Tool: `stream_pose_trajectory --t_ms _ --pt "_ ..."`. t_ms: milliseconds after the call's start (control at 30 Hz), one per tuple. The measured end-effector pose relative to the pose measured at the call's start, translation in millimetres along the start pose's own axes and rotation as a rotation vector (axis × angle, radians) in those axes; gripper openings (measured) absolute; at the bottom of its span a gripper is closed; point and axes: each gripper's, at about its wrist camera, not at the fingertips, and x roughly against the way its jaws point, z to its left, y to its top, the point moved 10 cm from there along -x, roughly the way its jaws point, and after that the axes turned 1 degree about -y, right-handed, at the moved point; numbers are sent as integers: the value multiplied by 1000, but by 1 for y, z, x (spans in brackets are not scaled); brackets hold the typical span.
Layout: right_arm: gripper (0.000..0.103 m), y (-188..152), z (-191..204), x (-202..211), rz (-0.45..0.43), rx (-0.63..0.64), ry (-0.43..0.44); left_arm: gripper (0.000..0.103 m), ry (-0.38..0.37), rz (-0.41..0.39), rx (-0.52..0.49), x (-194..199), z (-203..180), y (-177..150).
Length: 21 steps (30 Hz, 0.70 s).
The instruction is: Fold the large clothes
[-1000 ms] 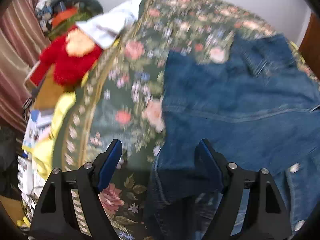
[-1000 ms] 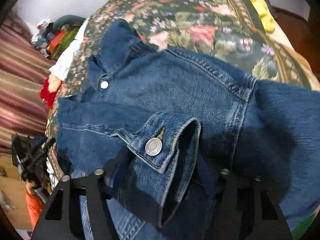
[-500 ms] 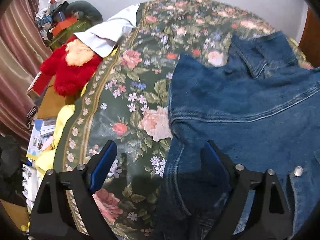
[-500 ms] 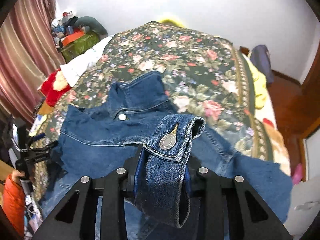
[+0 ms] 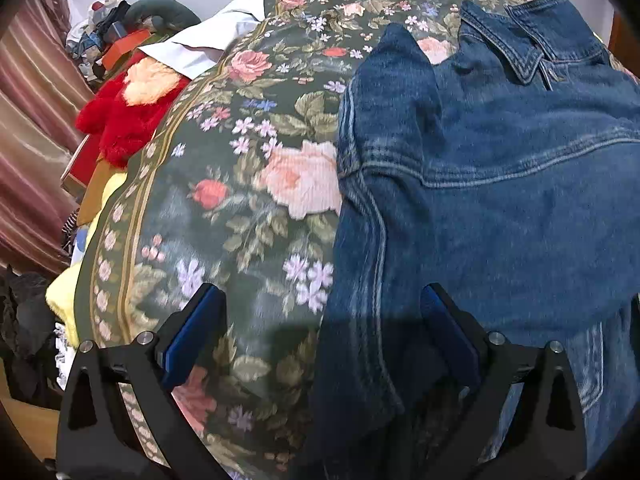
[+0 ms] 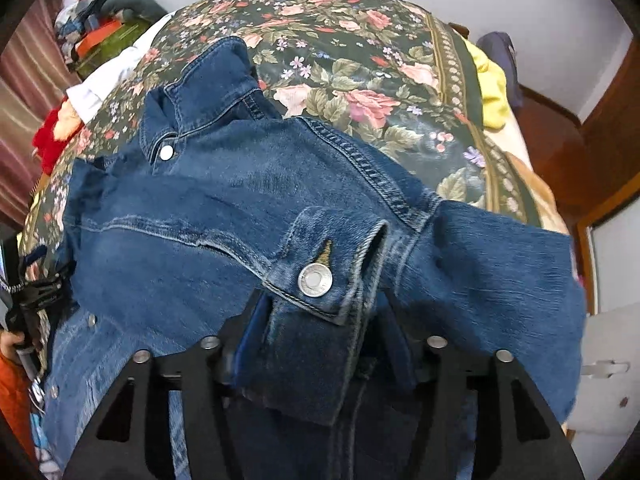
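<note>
The left hand-held gripper has just spread wide over the denim jacket's edge. The right hand-held gripper has loosened around the sleeve cuff, maybe letting go.

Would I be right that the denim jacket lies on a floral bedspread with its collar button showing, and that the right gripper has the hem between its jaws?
Not the hem: the right wrist view shows the buttoned sleeve cuff between the right gripper's jaws. The rest stands.

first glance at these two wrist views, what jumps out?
The denim jacket spread on the floral bedspread fills most of both views. Its buttoned cuff sits between the right gripper jaws. A red plush toy lies at the bed's left edge.
</note>
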Motion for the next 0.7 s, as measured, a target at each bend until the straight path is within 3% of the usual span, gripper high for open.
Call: stream_pose_trajectory --t_ms 67,233,333,500,700 --pt "78 -1 -6 10 -25 29 -44 101 -2 12 2 4 0 -8" --pt "80 -5 -22 42 -88 70 -113 101 -1 39 29 17 10 -18" --pt "80 -10 -37 63 -120 41 -109 101 37 19 22 36 17 -12" --pt "81 -13 -70 102 -185 -45 -96 100 57 -86 -2 84 17 17" --pt "93 -17 -115 142 -275 -163 -90 100 -18 -245 -5 150 -11 75"
